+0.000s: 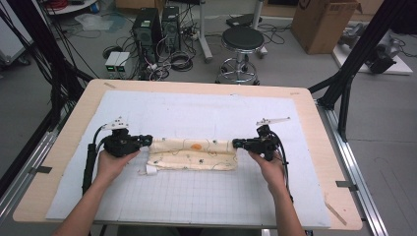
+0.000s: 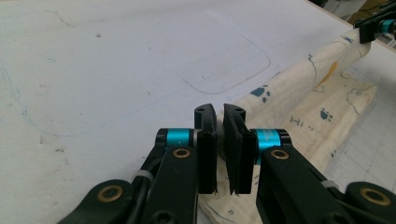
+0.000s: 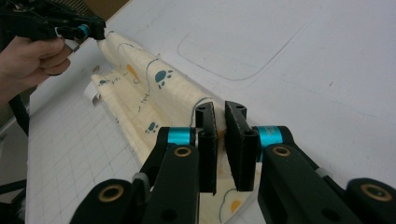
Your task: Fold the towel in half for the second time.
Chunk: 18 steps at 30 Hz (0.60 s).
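At the centre of the high view the cream cloth (image 1: pixel 193 153) lies folded into a long strip on the bench (image 1: pixel 64 132), each end clamped by a hand-held gripper, left (image 1: pixel 147 140) and right (image 1: pixel 236 143), so further folds likely remain.

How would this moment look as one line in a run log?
left gripper: shut on cloth, left end | right gripper: shut on cloth, right end | cloth: folded, stretched between them on the white mat

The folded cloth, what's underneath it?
The cloth lies on a white gridded mat over the wooden table. Whatever lies inside its folds is hidden.
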### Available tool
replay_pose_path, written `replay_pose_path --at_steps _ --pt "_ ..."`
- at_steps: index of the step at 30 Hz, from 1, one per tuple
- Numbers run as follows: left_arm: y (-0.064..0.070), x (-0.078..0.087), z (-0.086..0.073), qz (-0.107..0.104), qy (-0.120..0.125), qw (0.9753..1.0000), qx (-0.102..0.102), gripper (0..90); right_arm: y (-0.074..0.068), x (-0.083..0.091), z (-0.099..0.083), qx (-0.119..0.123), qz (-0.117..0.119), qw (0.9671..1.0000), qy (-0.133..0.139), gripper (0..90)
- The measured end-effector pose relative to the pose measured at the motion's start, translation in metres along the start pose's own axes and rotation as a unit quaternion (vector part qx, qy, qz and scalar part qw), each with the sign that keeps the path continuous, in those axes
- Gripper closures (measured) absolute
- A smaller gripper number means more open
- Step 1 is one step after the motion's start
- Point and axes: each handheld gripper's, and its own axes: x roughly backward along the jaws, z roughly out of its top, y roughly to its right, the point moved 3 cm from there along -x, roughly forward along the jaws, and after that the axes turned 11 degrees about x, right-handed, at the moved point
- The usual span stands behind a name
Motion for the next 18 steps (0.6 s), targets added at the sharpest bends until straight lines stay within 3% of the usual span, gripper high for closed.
replay_pose_path --at_steps 7,12,18 --pt "0.004 0.002 -0.005 -0.001 -0.006 1.0000 -0.007 83.1 -0.004 0.001 -0.005 0.004 0.001 0.9999 -0.012 83.6" --pt "0.009 0.002 -0.008 0.001 -0.019 0.9995 -0.024 83.2 -0.006 0.000 -0.008 0.007 0.000 0.9998 -0.018 83.6" --pt "0.009 0.004 -0.018 0.003 -0.021 0.9995 -0.023 83.2 -0.008 0.000 -0.013 0.008 0.002 0.9997 -0.024 83.5"
